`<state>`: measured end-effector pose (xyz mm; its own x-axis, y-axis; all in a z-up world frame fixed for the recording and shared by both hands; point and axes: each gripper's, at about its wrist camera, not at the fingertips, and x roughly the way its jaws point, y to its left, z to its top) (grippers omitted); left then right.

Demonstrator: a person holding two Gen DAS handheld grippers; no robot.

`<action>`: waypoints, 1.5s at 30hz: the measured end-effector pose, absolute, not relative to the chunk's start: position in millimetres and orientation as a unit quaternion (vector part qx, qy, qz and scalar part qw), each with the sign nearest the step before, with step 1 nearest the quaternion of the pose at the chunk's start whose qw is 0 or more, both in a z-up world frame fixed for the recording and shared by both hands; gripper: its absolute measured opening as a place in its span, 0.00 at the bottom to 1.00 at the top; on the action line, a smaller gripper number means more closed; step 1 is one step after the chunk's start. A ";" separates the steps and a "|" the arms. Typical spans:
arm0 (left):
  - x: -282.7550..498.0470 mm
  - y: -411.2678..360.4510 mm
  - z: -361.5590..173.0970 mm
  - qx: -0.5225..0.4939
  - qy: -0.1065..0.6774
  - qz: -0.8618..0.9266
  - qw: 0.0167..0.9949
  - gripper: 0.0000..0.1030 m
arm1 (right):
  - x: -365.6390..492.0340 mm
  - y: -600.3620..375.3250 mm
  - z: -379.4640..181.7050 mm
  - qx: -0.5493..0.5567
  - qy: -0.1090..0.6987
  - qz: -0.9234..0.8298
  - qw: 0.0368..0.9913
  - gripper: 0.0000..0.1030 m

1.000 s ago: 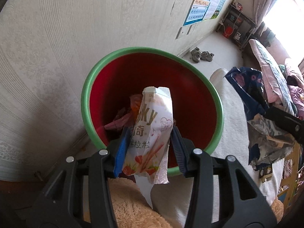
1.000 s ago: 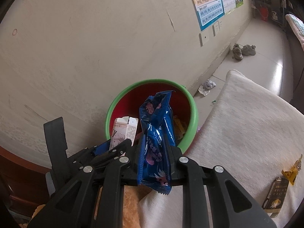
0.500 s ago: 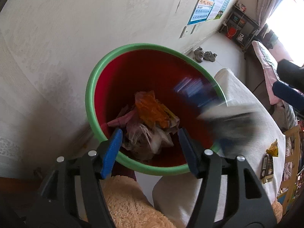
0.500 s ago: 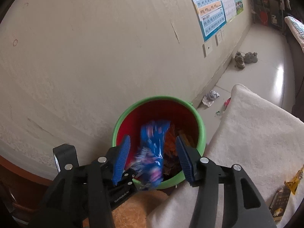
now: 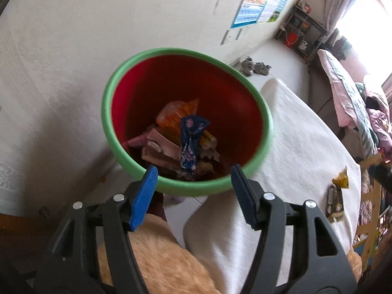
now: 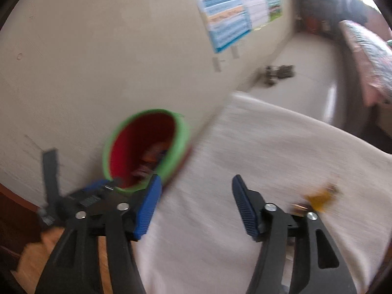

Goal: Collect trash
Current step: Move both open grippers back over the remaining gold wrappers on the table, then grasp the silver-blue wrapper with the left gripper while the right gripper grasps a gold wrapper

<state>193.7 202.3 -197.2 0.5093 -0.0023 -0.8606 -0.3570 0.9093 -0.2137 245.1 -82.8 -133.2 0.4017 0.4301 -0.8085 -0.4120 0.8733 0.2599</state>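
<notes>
Trash [image 5: 188, 144] lies in the bin [image 5: 259, 112]; left hand-held gripper [image 5: 193, 193] released, right hand-held gripper [image 6: 196, 203] opening, empty.

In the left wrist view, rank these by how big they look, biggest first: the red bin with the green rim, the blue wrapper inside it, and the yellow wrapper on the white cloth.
1. Red bin with the green rim
2. Blue wrapper, lying on the trash in the bin
3. Yellow wrapper on the white cloth; it sits near the frame edge, so its look is unsure.

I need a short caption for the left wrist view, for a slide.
Open left tool above the red bin; a blue wrapper lies on the trash inside.
</notes>
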 end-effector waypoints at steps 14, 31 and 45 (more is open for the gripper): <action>201.5 82.6 -200.2 -0.116 0.523 -0.017 0.844 0.58 | 150.9 -233.6 -212.2 0.044 0.636 0.160 0.753 0.69; 181.8 -34.8 -213.4 -0.056 0.566 -0.177 0.803 0.58 | 176.6 -262.7 -215.0 0.108 0.582 0.110 0.799 0.19; 162.3 -102.5 -249.2 -0.024 0.622 -0.251 0.742 0.32 | 185.6 -299.4 -228.1 0.145 0.567 0.072 0.808 0.44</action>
<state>162.3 -102.5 -249.2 0.1009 -0.4018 -0.9101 0.3421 0.8731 -0.3475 185.6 -299.4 -228.1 0.3465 0.2806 -0.8951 0.0481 0.9476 0.3157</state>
